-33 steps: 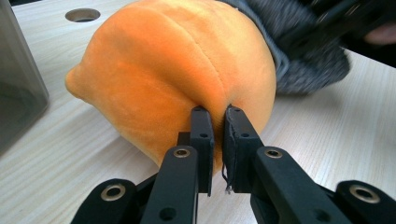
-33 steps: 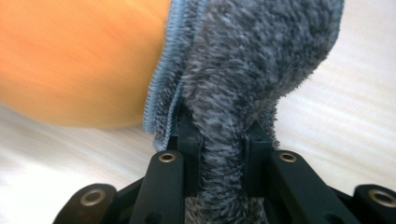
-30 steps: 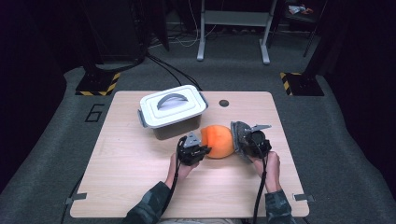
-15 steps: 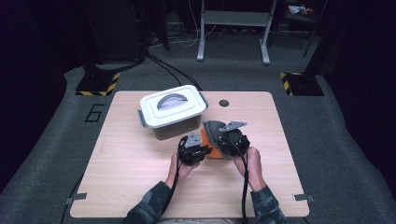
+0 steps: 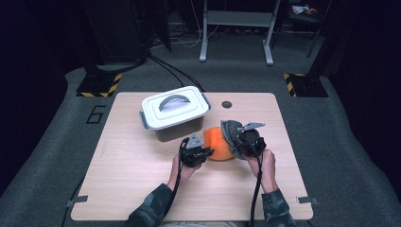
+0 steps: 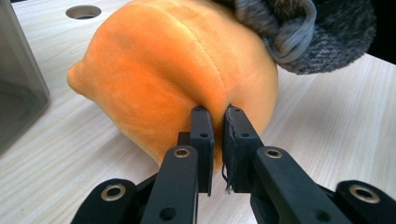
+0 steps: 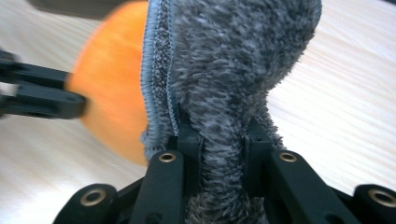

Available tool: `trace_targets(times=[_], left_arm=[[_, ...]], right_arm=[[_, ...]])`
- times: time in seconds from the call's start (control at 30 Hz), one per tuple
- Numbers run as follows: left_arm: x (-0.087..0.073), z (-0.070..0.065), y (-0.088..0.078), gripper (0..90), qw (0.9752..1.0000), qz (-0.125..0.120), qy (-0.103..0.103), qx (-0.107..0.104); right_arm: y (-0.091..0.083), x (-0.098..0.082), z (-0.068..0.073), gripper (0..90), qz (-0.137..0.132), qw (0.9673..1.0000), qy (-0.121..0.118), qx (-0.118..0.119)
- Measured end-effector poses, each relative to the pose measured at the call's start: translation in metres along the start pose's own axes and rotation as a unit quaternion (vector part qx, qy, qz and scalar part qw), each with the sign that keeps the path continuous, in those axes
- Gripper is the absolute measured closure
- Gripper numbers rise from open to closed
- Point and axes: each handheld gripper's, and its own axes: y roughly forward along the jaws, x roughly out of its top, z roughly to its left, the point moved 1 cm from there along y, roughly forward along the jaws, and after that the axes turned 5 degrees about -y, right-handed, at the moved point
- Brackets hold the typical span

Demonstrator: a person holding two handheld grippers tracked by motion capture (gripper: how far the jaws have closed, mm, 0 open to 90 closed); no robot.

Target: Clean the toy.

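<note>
Centre of the high view, slightly right: an orange plush toy lies on the wooden table, just below and right of the white lidded box.

Left gripper — jaws clenched on a pinch of the plush fabric at the toy's near side; in the left gripper view the two black jaws meet on a fold of orange pile, almost no gap between them.

Right gripper — clamped on a grey fuzzy cloth; the right gripper view shows the cloth, with its blue-grey stitched edge, bunched up between the jaws and rising in front of the toy. Cloth lies against the toy's upper right flank in the high view.

Progress, as judged: the work looks like wiping the toy with the cloth while the other tongs steady it. Both grasps are made and the cloth is at the toy's surface, so the setup is done. Most of the orange surface is bare of the cloth; how much has been wiped I cannot tell. If the toy belongs in the box, that part is still to do.

Containers: the box has its lid on, grey handle flat on top. Walls are translucent, contents not discernible.
</note>
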Motion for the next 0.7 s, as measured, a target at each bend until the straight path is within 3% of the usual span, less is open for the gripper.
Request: trace_targets(times=[0.1, 0.3, 0.53, 0.7], left_arm=[[0.000, 0.001, 0.000, 83.1, 1.0000, 0.001, -0.003, 0.001], [-0.001, 0.001, 0.001, 83.0, 1.0000, 0.003, 0.003, 0.002], [-0.001, 0.001, 0.001, 83.0, 1.0000, 0.002, -0.006, 0.003], [-0.002, 0.001, 0.002, 82.9, 1.0000, 0.002, -0.009, 0.002]], right_arm=[[0.006, -0.006, -0.009, 74.2, 0.017, 0.9996, 0.013, -0.016], [0.021, -0.017, -0.022, 74.3, 0.037, 0.9987, 0.034, -0.009], [0.040, -0.028, -0.031, 74.4, 0.074, 0.9960, 0.047, -0.016], [0.061, -0.038, -0.034, 74.4, 0.096, 0.9939, 0.055, 0.002]])
